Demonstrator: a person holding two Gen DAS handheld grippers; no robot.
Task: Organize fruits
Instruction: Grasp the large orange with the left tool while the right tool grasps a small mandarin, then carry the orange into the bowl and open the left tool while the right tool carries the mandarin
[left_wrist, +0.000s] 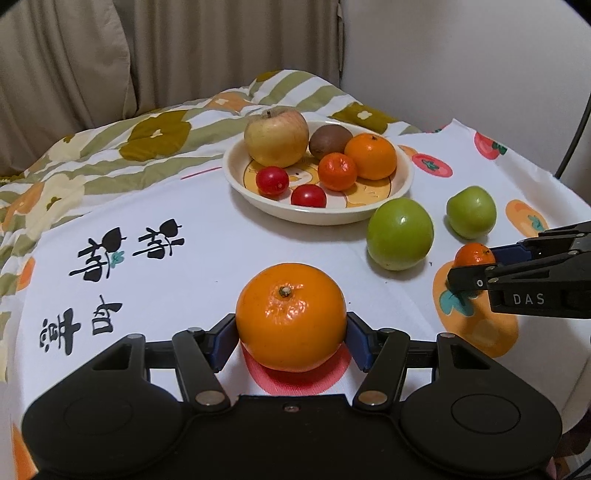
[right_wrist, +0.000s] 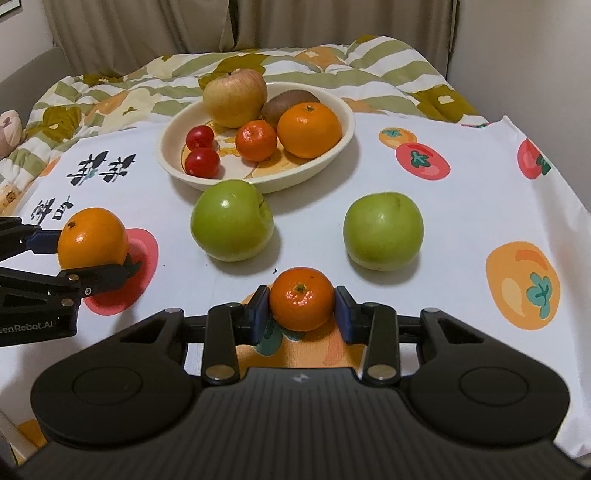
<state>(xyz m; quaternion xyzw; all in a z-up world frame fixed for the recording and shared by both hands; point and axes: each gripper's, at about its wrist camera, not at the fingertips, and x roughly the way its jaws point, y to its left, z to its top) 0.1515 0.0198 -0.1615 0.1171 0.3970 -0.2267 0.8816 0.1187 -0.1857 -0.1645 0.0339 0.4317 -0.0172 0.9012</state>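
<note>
A large orange (left_wrist: 291, 314) rests on the white printed cloth, and my left gripper (left_wrist: 291, 332) is shut on it, its blue pads pressing both sides. The right wrist view shows the same orange (right_wrist: 92, 236) and left gripper (right_wrist: 92, 254) at the far left. A small mandarin (right_wrist: 301, 299) sits between the pads of my right gripper (right_wrist: 301, 312), which is shut on it. In the left wrist view the mandarin (left_wrist: 472, 254) and right gripper (left_wrist: 469, 267) appear at the right edge. Two green apples (right_wrist: 231, 219) (right_wrist: 382, 230) lie loose on the cloth, just beyond the mandarin.
A cream bowl (right_wrist: 258, 184) behind the green apples holds a yellow-red apple (right_wrist: 234, 98), a kiwi (right_wrist: 288, 101), an orange (right_wrist: 308, 129), a mandarin (right_wrist: 256, 140) and two cherry tomatoes. A flowered quilt (right_wrist: 110, 96) and curtains lie beyond it. The cloth drops off at the right edge.
</note>
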